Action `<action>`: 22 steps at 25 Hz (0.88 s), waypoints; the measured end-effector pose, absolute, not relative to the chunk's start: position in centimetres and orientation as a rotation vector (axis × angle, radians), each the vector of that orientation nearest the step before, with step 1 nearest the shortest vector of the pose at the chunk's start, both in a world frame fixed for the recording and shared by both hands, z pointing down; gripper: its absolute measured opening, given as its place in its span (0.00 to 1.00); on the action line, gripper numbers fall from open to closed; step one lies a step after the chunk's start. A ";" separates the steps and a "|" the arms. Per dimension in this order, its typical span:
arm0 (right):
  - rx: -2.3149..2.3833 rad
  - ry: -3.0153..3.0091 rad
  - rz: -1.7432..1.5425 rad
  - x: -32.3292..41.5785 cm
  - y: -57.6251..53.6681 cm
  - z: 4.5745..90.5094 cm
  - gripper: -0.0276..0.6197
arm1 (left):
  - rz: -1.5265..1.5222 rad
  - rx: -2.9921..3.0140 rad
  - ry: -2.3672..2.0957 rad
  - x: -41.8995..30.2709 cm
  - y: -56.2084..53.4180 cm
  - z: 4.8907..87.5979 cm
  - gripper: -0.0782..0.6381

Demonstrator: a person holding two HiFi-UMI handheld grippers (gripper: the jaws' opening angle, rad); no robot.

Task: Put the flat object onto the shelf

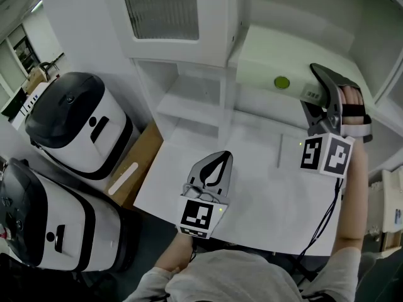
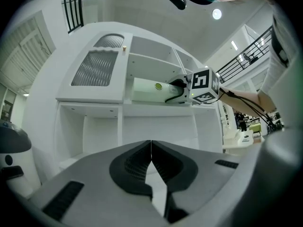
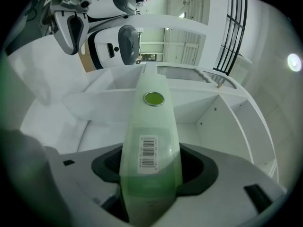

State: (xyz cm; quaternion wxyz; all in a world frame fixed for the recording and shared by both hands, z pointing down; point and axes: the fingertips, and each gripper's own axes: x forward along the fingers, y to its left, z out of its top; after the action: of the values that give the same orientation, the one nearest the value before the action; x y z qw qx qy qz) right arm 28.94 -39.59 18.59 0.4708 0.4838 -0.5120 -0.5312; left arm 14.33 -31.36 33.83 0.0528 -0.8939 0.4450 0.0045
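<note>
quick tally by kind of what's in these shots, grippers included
flat pale green case: 1
grippers, left gripper and right gripper: 2
white-and-black machines: 2
white shelf unit: 1
total: 6

Bright, even light; fisheye-warped edges

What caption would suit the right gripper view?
Right gripper grips a flat pale-green case, barcode label showing, before white shelves.
</note>
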 end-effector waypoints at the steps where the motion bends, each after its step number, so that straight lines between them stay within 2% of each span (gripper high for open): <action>1: 1.185 -1.253 -1.298 29.0 -39.9 18.6 0.50 | 0.012 -2.713 1.362 14.2 -31.4 33.9 0.13; 12: 1.192 -1.255 -1.277 29.1 -41.3 18.5 0.50 | 0.013 -2.685 1.411 13.4 -31.7 33.7 0.13; 22: 1.176 -1.360 -1.289 28.3 -39.8 18.5 0.56 | 0.040 -2.685 1.389 13.6 -31.3 33.2 0.13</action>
State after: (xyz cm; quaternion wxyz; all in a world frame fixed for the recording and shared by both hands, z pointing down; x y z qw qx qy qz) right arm 28.25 -39.77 18.47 0.4480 0.4754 -0.5495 -0.5209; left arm 13.55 -31.32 33.20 0.0592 -0.8865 0.4588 0.0132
